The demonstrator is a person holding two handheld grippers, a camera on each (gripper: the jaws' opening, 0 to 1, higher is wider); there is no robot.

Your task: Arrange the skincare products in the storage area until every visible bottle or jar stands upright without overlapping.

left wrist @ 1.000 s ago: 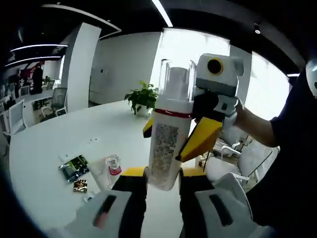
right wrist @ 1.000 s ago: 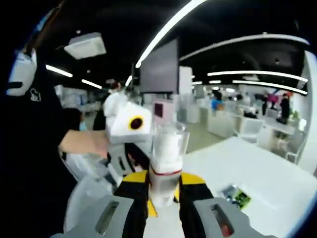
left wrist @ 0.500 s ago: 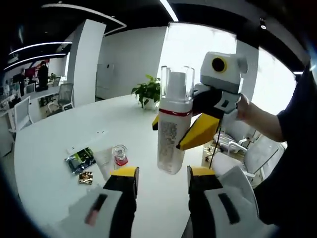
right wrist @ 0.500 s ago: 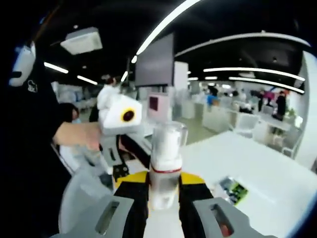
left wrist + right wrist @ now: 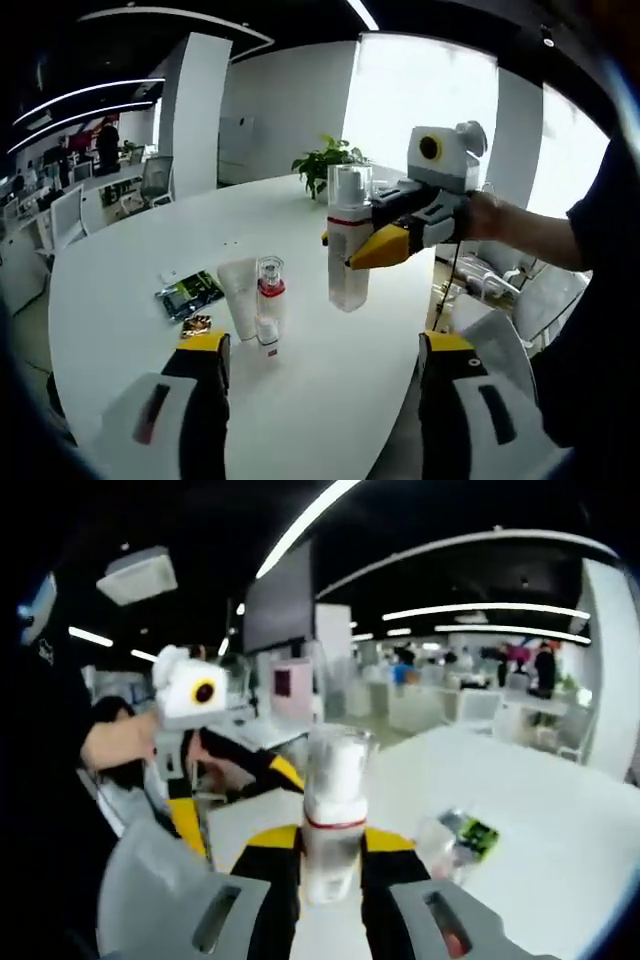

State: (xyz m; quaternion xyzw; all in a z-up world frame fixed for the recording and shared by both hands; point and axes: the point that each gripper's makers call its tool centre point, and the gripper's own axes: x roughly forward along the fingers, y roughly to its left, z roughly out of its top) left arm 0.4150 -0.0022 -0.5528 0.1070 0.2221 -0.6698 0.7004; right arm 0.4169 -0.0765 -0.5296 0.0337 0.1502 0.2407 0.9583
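Observation:
A tall white bottle with a clear cap and a red band hangs upright above the white table, with my right gripper shut on its side. My left gripper stands wide open below and short of it, holding nothing. On the table stand a small clear-capped bottle with a red collar and, beside it, a white tube lying flat. In the right gripper view the bottle rises between my shut right gripper, and the open left gripper is at the left.
A green packet and a small gold item lie left of the tube. A potted plant stands at the table's far edge. A person's hand and sleeve come in from the right. Office chairs stand beyond the table.
My left gripper has let go of the tall bottle, opened wide and drawn back from it. The right gripper keeps hold of the bottle.

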